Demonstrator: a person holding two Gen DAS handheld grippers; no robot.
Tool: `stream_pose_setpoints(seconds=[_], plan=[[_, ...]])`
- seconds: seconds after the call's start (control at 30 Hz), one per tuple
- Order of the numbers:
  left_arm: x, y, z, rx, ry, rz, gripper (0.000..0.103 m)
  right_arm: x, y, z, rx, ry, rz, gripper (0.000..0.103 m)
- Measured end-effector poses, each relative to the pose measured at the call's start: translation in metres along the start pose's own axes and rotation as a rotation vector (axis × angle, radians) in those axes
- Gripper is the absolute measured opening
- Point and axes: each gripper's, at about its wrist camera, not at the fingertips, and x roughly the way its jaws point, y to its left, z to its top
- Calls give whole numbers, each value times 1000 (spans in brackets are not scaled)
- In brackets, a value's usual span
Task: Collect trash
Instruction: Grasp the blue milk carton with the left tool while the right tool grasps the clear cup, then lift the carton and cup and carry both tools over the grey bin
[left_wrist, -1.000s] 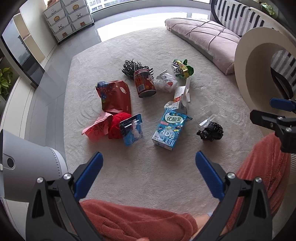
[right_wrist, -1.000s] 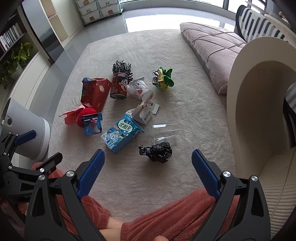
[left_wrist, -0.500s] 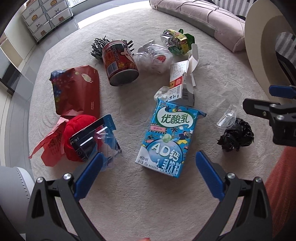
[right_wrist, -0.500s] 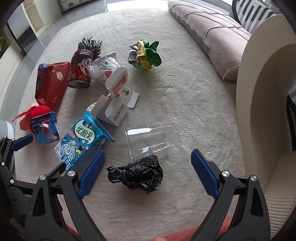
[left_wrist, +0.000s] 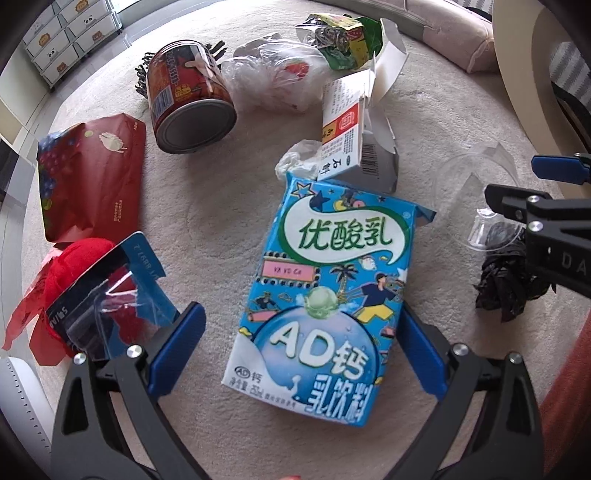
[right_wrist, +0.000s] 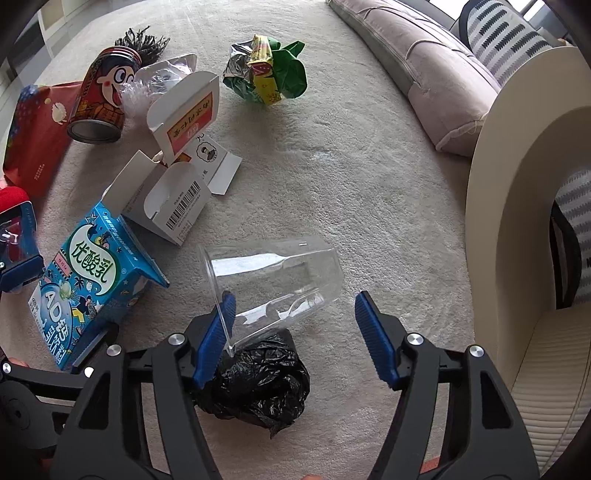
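From the left wrist camera, the left gripper (left_wrist: 297, 345) is low over the beige carpet (left_wrist: 207, 206) with its jaws spread wide on both sides of the blue milk carton (left_wrist: 325, 295), which lies flat (the right blue finger (left_wrist: 419, 360) looks to be touching the carton's edge, the left one stands apart). From the right wrist camera, the right gripper (right_wrist: 295, 336) also has its jaws spread, with the crumpled black plastic bag (right_wrist: 258, 380) and the clear plastic cup (right_wrist: 273, 284) lying between the fingers, the cup on its side and touching the bag. Behind them on the carpet are a white opened box (right_wrist: 173, 199), a red can (right_wrist: 101, 96) on its side and a green crumpled wrapper (right_wrist: 269, 74).
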Motion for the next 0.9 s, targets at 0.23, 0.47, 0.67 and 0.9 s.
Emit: stream_pose_setpoints(seconds=[0.23, 0.47, 0.67, 0.9], plan=[[1, -14, -5, 67, -25, 26, 74, 2, -8, 0, 42, 7, 2, 23], [-17, -22, -13, 58, -71, 20, 67, -5, -23, 2, 95, -9, 37, 2], [-44, -16, -17, 30, -87, 17, 67, -28, -26, 0, 84, -46, 57, 2], [-116, 3, -32, -32, -170, 39, 67, -88, -24, -7, 37, -124, 97, 2]])
